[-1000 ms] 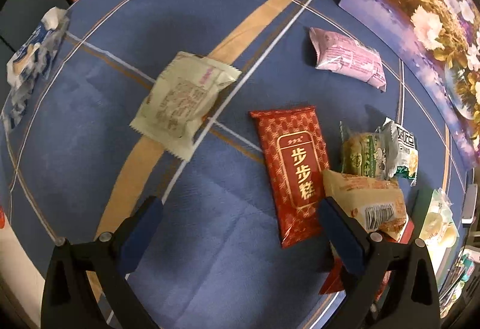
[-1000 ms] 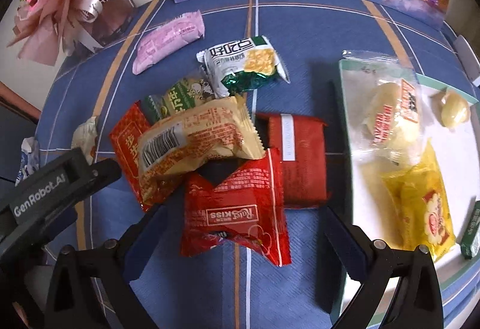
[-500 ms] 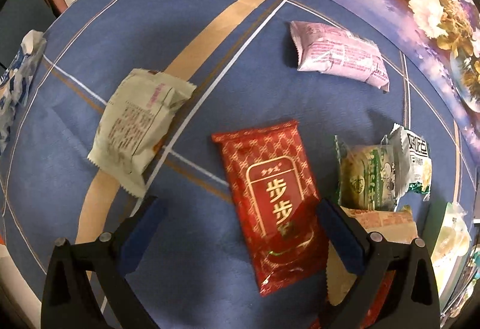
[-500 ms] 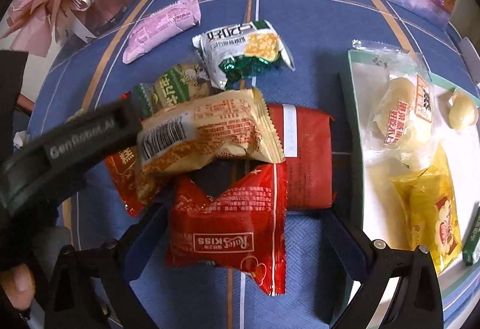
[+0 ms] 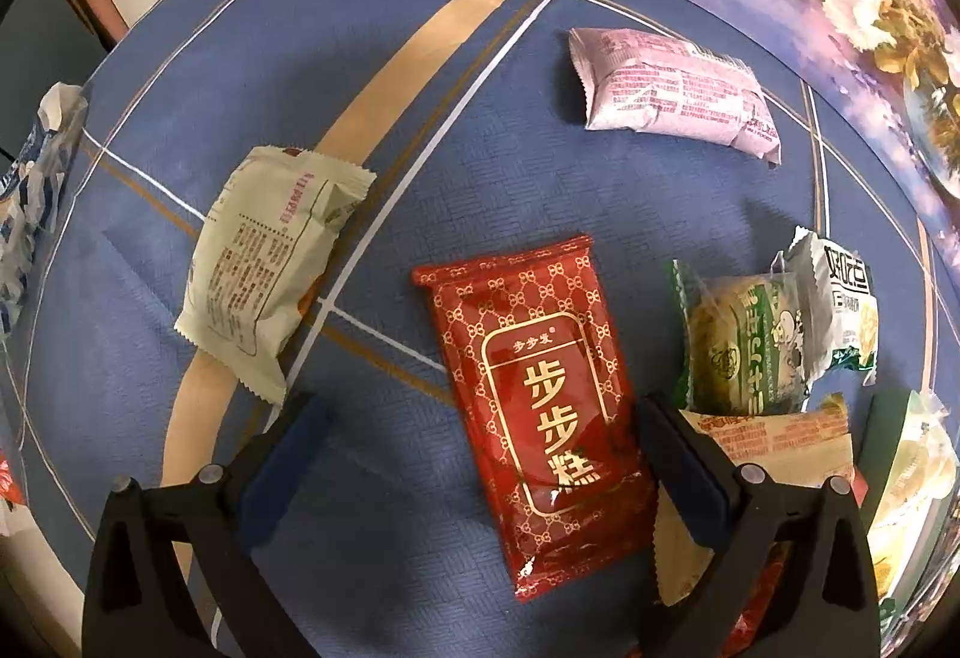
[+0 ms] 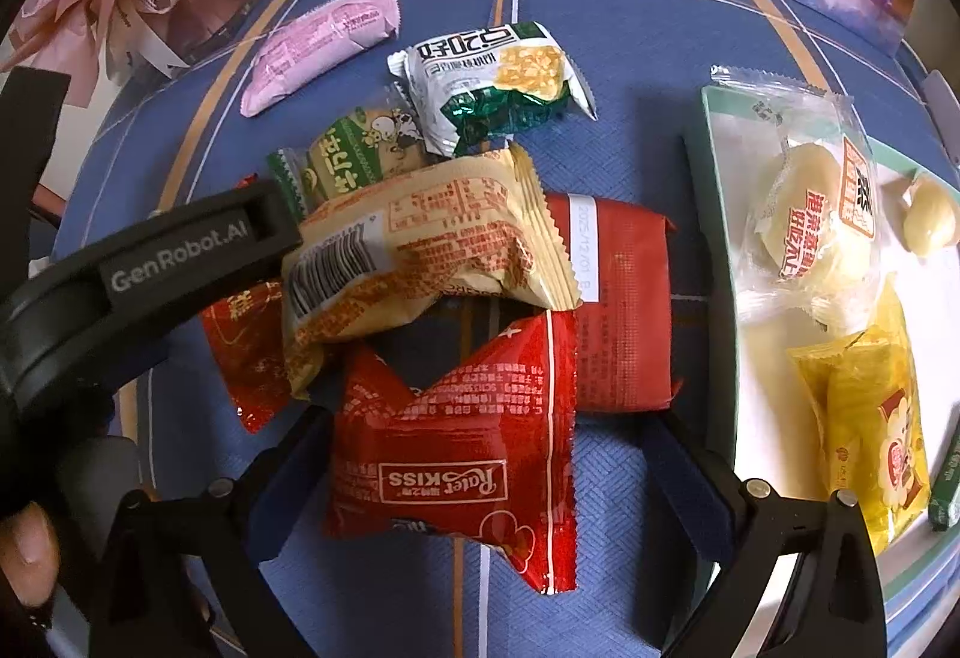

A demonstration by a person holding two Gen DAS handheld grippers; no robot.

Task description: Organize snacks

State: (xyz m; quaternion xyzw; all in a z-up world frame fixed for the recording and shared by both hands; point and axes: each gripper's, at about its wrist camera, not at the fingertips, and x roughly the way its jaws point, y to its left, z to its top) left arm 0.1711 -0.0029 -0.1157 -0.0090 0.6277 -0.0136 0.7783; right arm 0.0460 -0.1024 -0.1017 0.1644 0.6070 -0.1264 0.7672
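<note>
Between the spread jaws of the left gripper [image 5: 474, 454], a long red packet [image 5: 534, 400] is seen flat on the blue tablecloth [image 5: 240, 76], overlapped by a tan wrapper [image 6: 420, 244]. A red pouch [image 6: 462, 442] is framed by the open-jawed right gripper [image 6: 486, 472]; a tray [image 6: 714, 238] is beside it.
</note>
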